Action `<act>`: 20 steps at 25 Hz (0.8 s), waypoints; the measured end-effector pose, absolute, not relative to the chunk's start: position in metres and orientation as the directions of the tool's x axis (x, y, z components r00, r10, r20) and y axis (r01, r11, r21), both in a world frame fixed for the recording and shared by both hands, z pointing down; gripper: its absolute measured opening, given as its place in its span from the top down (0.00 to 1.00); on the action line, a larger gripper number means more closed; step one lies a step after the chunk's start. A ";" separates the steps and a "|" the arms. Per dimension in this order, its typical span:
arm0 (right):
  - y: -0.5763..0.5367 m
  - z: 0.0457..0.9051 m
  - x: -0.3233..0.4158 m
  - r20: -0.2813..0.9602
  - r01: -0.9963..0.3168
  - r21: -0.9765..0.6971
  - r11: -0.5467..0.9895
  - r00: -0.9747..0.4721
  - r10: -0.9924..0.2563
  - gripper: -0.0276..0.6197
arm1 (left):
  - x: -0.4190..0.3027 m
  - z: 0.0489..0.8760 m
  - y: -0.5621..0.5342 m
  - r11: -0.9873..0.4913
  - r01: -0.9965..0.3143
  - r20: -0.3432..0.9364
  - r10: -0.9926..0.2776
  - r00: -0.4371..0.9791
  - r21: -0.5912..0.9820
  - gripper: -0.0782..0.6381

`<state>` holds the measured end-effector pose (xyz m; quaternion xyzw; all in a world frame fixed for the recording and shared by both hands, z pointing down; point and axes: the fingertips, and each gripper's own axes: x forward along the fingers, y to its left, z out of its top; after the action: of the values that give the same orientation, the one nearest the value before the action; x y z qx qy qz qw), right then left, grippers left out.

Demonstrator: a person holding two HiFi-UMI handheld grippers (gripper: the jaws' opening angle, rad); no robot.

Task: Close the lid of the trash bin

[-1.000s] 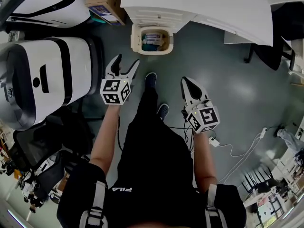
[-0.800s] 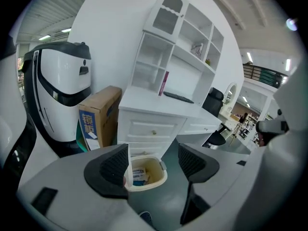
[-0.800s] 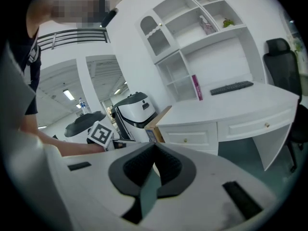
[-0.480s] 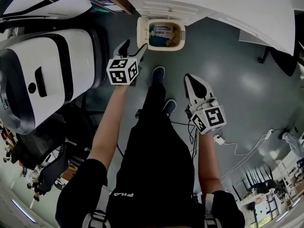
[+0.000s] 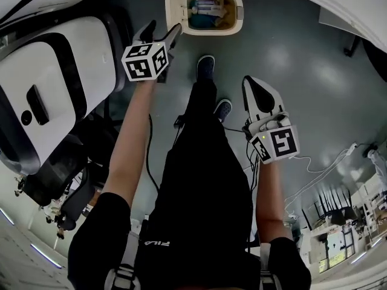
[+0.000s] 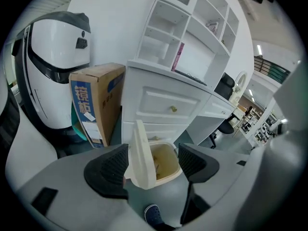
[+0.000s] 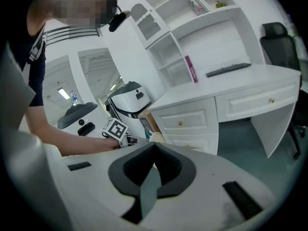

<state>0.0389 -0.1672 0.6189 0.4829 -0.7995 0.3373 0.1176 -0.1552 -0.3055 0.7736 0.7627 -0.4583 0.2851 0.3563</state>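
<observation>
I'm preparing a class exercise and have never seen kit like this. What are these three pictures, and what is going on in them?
No robot here: a person holds a two-jaw gripper in each hand. The head view comes from a camera on their head, looking down at the floor. The other two come from cameras riding on each gripper. The left gripper is open; its view shows the upright lid of a cream bin between its jaws. The bin stands on the floor by a white desk. The right gripper is shut and empty.
</observation>
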 end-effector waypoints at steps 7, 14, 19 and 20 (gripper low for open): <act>-0.162 0.653 0.040 0.529 -0.855 -0.460 0.238 -0.479 -0.701 0.95 | -0.157 0.812 -0.318 -0.335 -0.894 0.764 -0.479 0.433 0.297 0.43; -0.143 0.679 0.034 0.547 -0.851 -0.485 0.202 -0.476 -0.688 0.95 | -0.153 0.822 -0.314 -0.351 -0.896 0.747 -0.510 0.427 0.272 0.58; -0.135 0.688 0.034 0.558 -0.853 -0.490 0.181 -0.467 -0.686 0.95 | -0.156 0.831 -0.314 -0.347 -0.893 0.738 -0.514 0.436 0.286 0.65; -0.133 0.690 0.034 0.561 -0.853 -0.492 0.175 -0.464 -0.686 0.95 | -0.155 0.833 -0.314 -0.349 -0.891 0.736 -0.513 0.441 0.291 0.65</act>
<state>0.0343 -0.1330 0.6898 0.5069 -0.7590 0.3945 0.1060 -0.1549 -0.3139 0.8325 0.7748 -0.4529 0.2725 0.3469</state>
